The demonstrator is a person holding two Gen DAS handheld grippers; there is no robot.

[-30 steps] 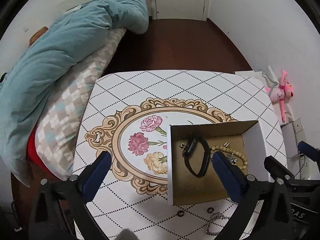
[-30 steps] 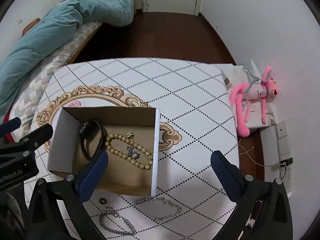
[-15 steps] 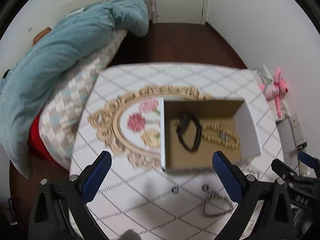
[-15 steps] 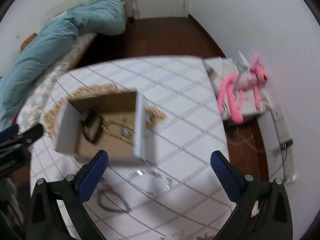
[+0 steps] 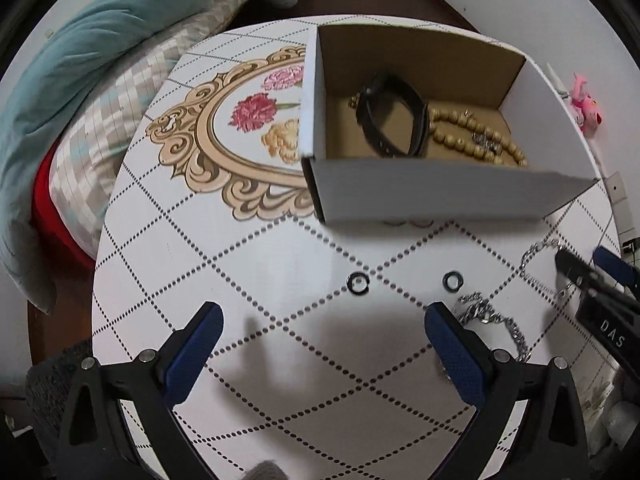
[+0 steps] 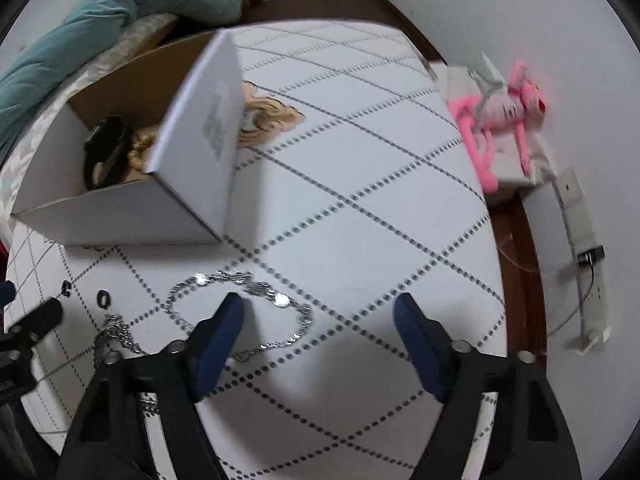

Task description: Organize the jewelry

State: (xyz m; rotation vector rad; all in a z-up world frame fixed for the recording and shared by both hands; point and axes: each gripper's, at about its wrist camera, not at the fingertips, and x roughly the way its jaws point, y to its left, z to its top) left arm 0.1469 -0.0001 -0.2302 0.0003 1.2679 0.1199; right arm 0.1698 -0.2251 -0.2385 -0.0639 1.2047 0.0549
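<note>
1. Since the earlier frames both grippers have dropped closer to the table (image 5: 248, 248); the cardboard box (image 5: 440, 196) now fills the far part of the left wrist view, and the rings and chains, small before, lie large just ahead of the fingers.
2. The left gripper (image 5: 324, 344) hovers low over the tabletop with its blue fingers spread wide and nothing between them; two small dark rings (image 5: 358, 282) (image 5: 452, 281) lie just beyond its tips, near the box's near wall.
3. The right gripper (image 6: 320, 332) also has its fingers spread apart and empty; its left finger sits over the loop of a thin silver bracelet (image 6: 240, 280); whether it touches is unclear, as the view is blurred.
4. A heavier silver chain (image 5: 492, 320) lies just right of the left gripper's right finger.
5. Inside the box rest a black strap watch (image 5: 390, 116) and, to its right, a string of tan beads (image 5: 472, 140) with a small silver piece on top.
6. Readable writing: white letters "DAS" on the right gripper's body at the right edge of the left wrist view; a grey print on the box's right wall is too blurred to read.
7. A pink plush toy (image 6: 508, 108) lies off the table to the far right.
</note>
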